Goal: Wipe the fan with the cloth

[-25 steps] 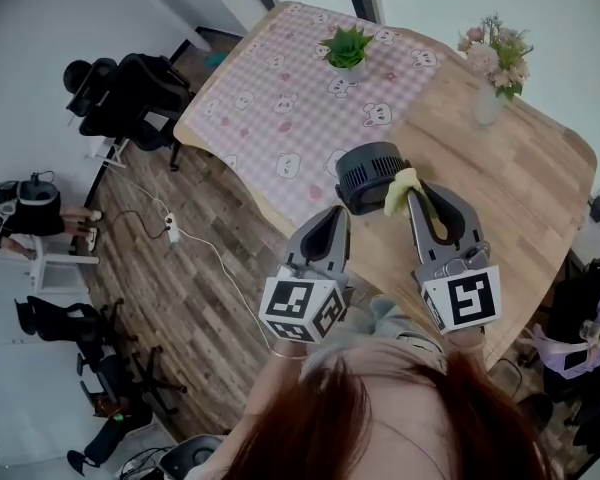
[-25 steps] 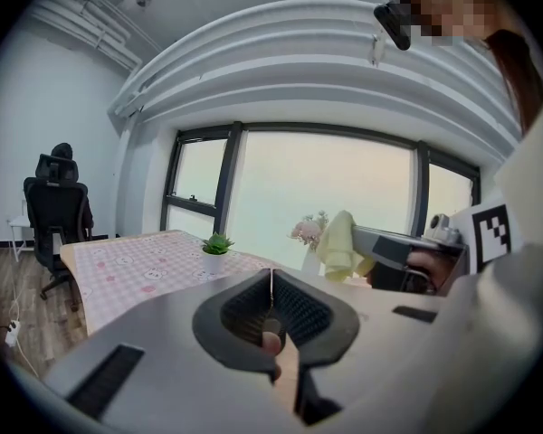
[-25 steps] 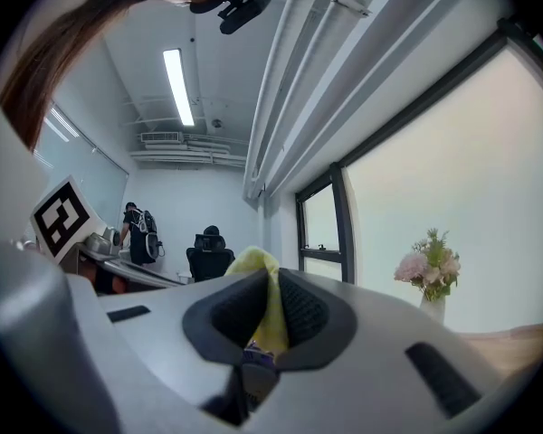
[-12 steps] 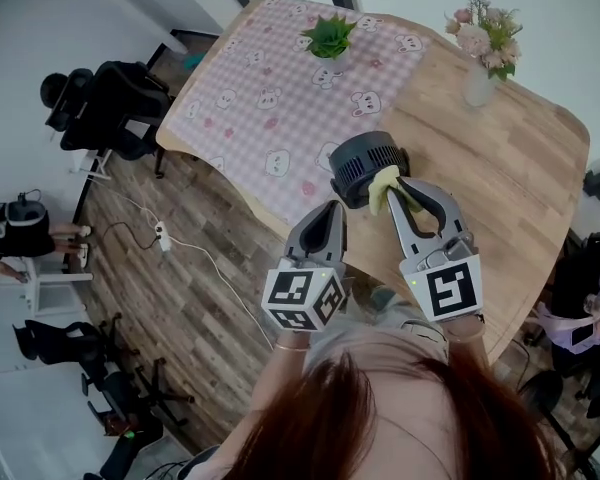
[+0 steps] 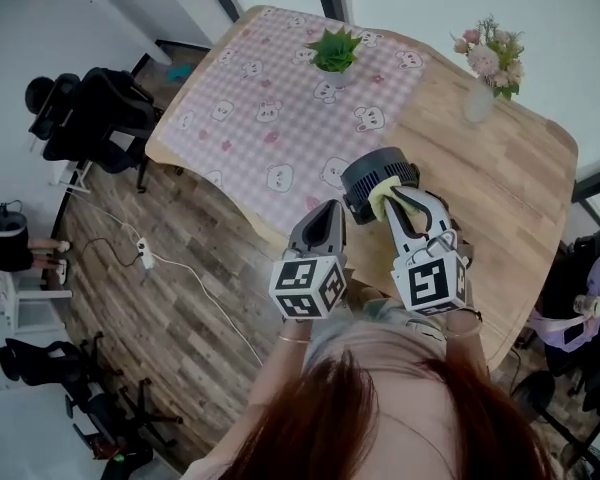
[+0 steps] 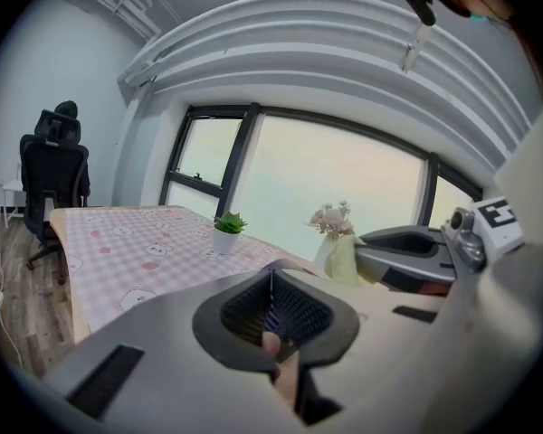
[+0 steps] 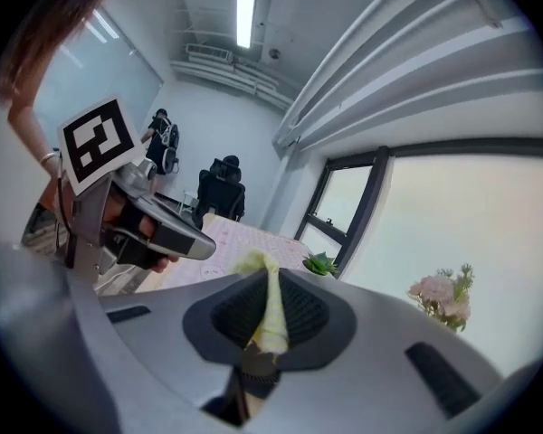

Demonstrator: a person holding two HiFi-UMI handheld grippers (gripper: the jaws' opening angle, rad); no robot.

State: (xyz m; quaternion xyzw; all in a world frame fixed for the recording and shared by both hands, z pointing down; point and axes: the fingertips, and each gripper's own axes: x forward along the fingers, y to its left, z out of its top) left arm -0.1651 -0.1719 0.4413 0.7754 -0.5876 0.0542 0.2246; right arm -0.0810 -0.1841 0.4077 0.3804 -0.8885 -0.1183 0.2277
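A dark round fan [image 5: 368, 173] stands on the wooden table [image 5: 500, 178], just past the edge of the checked tablecloth [image 5: 280, 108]. In the head view my right gripper [image 5: 394, 198] is shut on a pale yellow cloth [image 5: 383, 192], which lies against the fan's near face. The right gripper view shows that cloth [image 7: 268, 307] pinched between the closed jaws of the right gripper [image 7: 270, 289]. My left gripper [image 5: 329, 211] hovers beside the fan's left, apart from it. Its jaws are shut on nothing [image 6: 273, 283]. Neither gripper view shows the fan.
A small potted plant [image 5: 336, 50] sits on the tablecloth at the far side. A vase of flowers [image 5: 488, 68] stands at the far right of the table. Black office chairs [image 5: 90, 113] stand on the wood floor to the left, where a cable [image 5: 195, 288] runs.
My right gripper has slid the cloth leftward from the fan's right edge onto its near face. The left gripper has kept its place beside the fan.
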